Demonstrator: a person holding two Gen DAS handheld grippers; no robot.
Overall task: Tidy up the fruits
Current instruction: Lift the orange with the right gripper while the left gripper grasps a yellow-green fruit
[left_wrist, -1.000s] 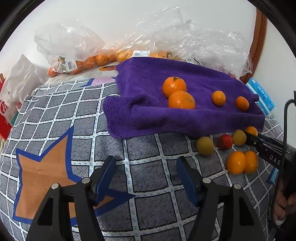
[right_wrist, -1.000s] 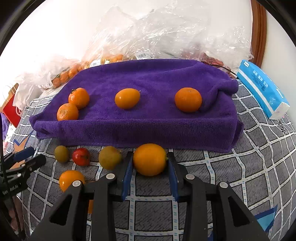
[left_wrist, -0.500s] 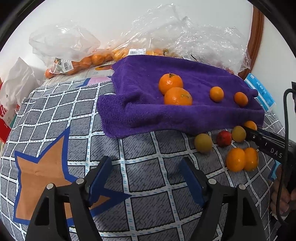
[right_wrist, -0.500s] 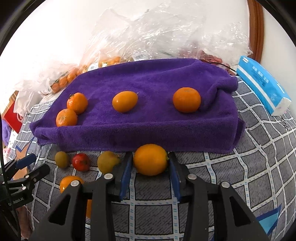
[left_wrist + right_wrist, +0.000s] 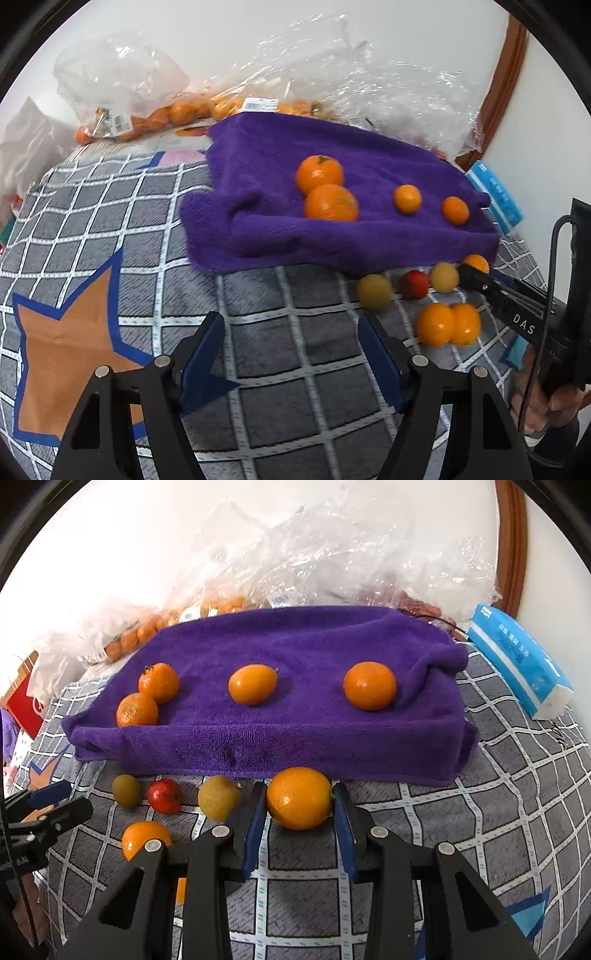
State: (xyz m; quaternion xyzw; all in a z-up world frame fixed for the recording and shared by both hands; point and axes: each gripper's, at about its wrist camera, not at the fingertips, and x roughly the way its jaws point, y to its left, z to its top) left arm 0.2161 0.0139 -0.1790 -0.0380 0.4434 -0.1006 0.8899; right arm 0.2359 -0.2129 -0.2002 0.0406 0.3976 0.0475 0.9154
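Note:
A purple towel (image 5: 280,657) lies on the checked cloth, with several oranges on it: two at the left (image 5: 147,698), one in the middle (image 5: 252,684), one at the right (image 5: 369,685). My right gripper (image 5: 299,805) is shut on an orange (image 5: 298,797) just in front of the towel's edge. Beside it lie a yellow-green fruit (image 5: 218,797), a red fruit (image 5: 164,795), a small green fruit (image 5: 126,790) and an orange (image 5: 146,838). My left gripper (image 5: 291,350) is open and empty over the cloth, left of the loose fruits (image 5: 373,291).
Clear plastic bags (image 5: 332,554) with small oranges (image 5: 147,631) pile up behind the towel. A blue tissue pack (image 5: 517,661) lies at the right. A red box (image 5: 22,705) stands at the far left. A wooden frame (image 5: 511,542) stands against the wall.
The right gripper has lifted slightly and edged toward the towel with the orange in it. The left gripper has shifted a little left and closer; its jaws stay open.

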